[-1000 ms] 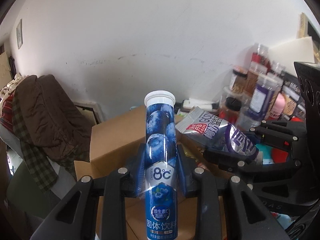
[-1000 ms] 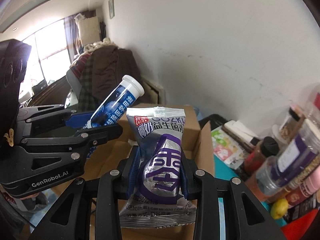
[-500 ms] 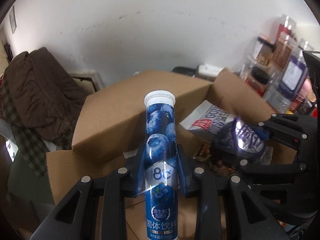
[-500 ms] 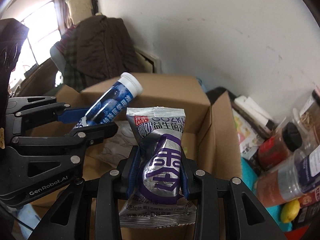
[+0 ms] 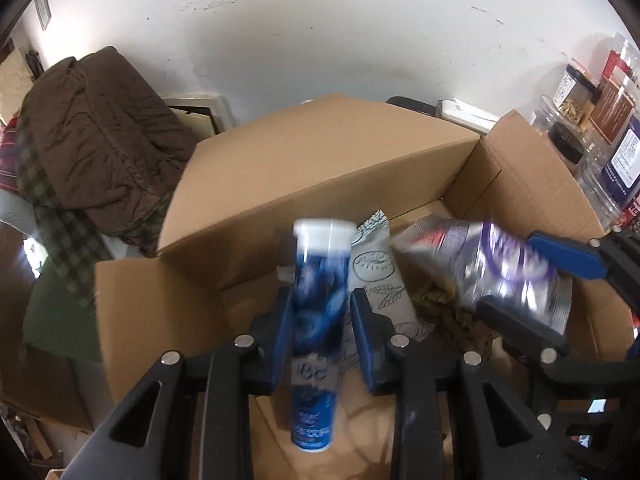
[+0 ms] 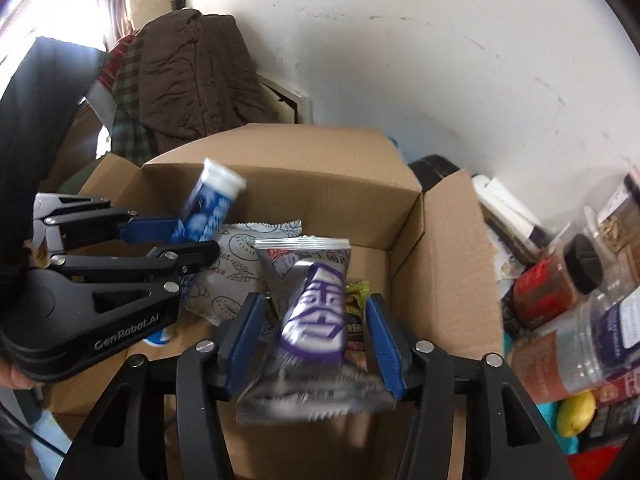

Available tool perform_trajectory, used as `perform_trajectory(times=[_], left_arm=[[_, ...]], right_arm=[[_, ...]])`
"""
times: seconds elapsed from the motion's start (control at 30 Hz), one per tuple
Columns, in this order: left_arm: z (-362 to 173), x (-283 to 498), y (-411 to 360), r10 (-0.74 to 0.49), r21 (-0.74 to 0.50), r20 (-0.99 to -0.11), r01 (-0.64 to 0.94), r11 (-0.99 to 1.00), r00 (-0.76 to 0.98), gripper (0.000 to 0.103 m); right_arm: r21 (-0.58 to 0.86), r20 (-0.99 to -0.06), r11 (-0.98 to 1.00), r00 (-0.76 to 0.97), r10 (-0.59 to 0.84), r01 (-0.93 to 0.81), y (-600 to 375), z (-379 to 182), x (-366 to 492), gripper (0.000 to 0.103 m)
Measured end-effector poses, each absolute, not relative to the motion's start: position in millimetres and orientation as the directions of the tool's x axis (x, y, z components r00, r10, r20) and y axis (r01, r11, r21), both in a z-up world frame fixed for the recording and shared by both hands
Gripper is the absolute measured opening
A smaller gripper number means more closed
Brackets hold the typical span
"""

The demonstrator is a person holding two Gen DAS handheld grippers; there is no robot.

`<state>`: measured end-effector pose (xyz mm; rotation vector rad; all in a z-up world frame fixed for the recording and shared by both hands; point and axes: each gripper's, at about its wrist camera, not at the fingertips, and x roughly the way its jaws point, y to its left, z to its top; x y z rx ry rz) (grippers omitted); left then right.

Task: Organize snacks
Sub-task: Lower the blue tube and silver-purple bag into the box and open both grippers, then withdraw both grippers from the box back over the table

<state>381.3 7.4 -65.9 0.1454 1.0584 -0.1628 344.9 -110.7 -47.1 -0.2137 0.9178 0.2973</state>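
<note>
One blue tube (image 5: 316, 320) sitting between the left gripper (image 5: 320, 320) pads – apparently loosened, one silver packet (image 6: 316, 320) slipping from the opening right gripper (image 6: 316, 320), one cardboard box (image 6: 320, 168) below.

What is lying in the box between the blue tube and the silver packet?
In the left wrist view, a white pouch printed with leaf drawings lies in the box between the blue tube and the silver packet.

Matt cardboard box (image 5: 340, 168); glossy foil snack packet (image 6: 316, 320)
</note>
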Motion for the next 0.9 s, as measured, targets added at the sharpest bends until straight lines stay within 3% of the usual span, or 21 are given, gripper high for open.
perform_trajectory(times=[0.1,0.9], left_arm=[[-59.9,377.2,8.5,-0.06,0.041,-0.875,0.197,0.98,0.481,0.035],[72.8,288.7,0.9,-0.127,0.028,-0.691,0.202,0.979,0.712,0.036]], right_arm=[[-0.081,-0.799,0.939,0.585,0.14,-0.335,-110.0,-41.9,339.0,0.056],[-0.093,-0.64,0.955,0.752,0.159,-0.282,-130.9,61.5,262.7,0.057]])
